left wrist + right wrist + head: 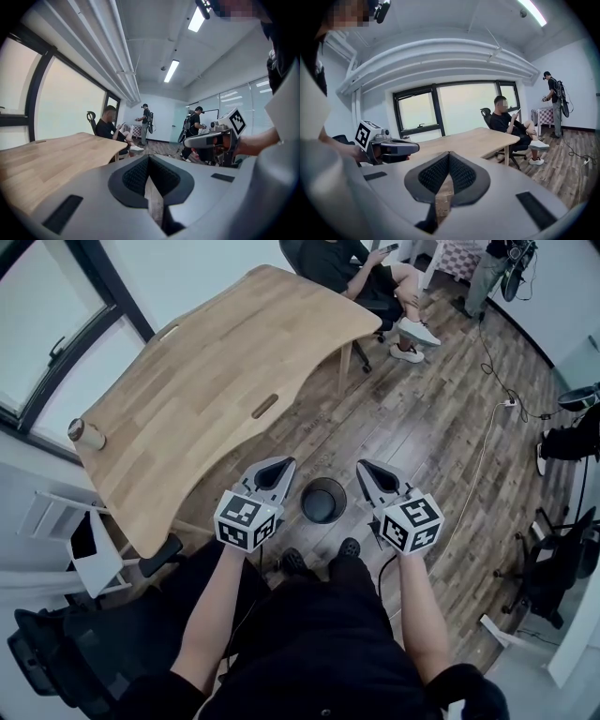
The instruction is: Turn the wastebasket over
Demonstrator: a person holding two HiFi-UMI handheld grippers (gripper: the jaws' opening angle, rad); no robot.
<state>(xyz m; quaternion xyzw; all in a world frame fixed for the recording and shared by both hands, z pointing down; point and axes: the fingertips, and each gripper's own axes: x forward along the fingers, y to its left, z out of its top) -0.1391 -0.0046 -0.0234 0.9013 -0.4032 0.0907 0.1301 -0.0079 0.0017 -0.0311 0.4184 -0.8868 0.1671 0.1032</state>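
Our dark clothes [319,652] are filling the bottom of the head view. From them we are holding out the left gripper [284,465] and the right gripper [367,468], side by side and apart from each other. Both claws are pressed together with nothing between them, and each gripper view is showing the ribbed dark pads meeting in one narrow line.

The wastebasket [323,500] is standing upright on the floor [412,418], below and between the two grippers and just ahead of our shoes [349,547]. It is black and round, its open mouth is facing up, and neither gripper is touching it. The floor is made of brown wooden planks with a light shine.

To the left, a big table [216,381] of pale wood with a curved edge is taking much of the room. Its edge is passing near the wastebasket but apart from it. A small brown cylinder [86,434] is sitting on the table's near corner. A seated person [361,268] is at the far end of the table, and a thin white cable [480,465] is running over the planks on the right.

Only the head view is showing the wastebasket. The left gripper view is looking over the table top to one standing person [146,119], a second standing person [194,124] and a long ceiling lamp [171,70]. It is also catching the right gripper with its marker cube. The right gripper view is showing a wide window [454,110] in a dark frame, behind the table.
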